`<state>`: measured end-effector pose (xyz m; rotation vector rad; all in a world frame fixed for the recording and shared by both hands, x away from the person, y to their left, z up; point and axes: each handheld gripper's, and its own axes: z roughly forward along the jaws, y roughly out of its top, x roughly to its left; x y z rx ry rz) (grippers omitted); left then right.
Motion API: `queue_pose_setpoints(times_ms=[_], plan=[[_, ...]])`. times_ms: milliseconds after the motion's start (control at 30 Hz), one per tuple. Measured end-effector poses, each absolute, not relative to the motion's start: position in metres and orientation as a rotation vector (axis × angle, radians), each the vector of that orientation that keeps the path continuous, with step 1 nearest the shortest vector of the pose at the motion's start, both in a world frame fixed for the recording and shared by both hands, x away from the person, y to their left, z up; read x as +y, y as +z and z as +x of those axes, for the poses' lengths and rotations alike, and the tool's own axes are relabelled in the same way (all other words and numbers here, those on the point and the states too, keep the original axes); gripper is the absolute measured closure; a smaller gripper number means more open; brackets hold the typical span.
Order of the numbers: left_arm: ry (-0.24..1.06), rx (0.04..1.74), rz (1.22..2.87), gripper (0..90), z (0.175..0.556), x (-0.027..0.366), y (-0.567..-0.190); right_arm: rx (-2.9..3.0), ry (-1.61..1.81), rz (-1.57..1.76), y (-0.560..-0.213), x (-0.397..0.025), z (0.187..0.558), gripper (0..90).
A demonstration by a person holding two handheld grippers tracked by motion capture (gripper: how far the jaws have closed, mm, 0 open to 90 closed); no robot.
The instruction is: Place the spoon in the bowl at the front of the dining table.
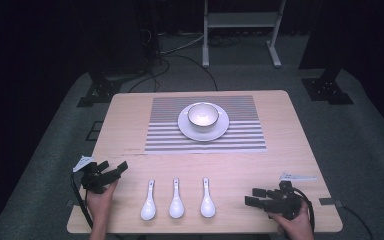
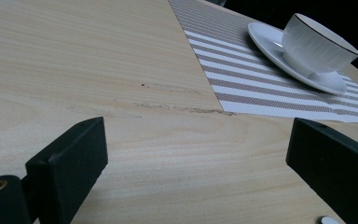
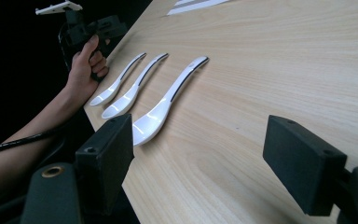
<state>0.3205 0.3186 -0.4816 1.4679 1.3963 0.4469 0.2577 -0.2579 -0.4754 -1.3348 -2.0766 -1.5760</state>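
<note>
Three white ceramic spoons lie side by side near the table's front edge: left (image 1: 148, 202), middle (image 1: 176, 201) and right (image 1: 207, 200). A white cup (image 1: 203, 114) stands on a white saucer (image 1: 220, 131) on a striped placemat (image 1: 240, 137) at the table's middle back. My left gripper (image 1: 114, 166) rests at the front left, open and holding nothing, aimed toward the mat. My right gripper (image 1: 250, 196) sits at the front right, open and holding nothing, pointing left at the spoons. In the right gripper view the nearest spoon (image 3: 168, 100) lies just beyond my left jaw.
The wooden table (image 1: 280, 165) has bare room between the mat and the spoons. A scuff mark (image 2: 186, 109) runs near the mat's corner. Dark floor, cables and a white metal stand (image 1: 240, 25) lie behind the table.
</note>
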Motion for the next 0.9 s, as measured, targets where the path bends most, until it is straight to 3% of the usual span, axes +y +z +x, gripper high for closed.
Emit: queue_pose_setpoints(times_ms=[900], plan=[[0.446,1.396,1.467,3.9,0.32,0.319,-0.482,-2.114,-1.469,-1.244,-0.465,-0.216,0.279,23.1]])
